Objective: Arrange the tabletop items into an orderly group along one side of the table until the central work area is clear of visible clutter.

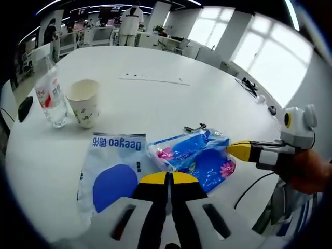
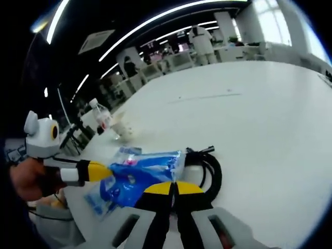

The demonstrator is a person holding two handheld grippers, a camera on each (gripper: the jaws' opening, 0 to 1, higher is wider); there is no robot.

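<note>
Both our grippers pinch the blue tissue pack (image 1: 194, 155): the left gripper (image 1: 167, 179) has its jaws closed on one edge, and the right gripper (image 2: 174, 189) is closed on the opposite edge. The pack lies near the table (image 1: 155, 98) edge, just beside a white pouch (image 1: 111, 168). We judge it light, soft and slippery, so grip the crimped seams. The paper cup (image 1: 84, 102) and bottle (image 1: 51, 96) stand apart, and both would tip easily.

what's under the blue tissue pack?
The blue tissue pack overlaps the right edge of the white Deeyeo bag on the table. In the right gripper view a black cable coils against it. Anything beneath is hidden.
</note>
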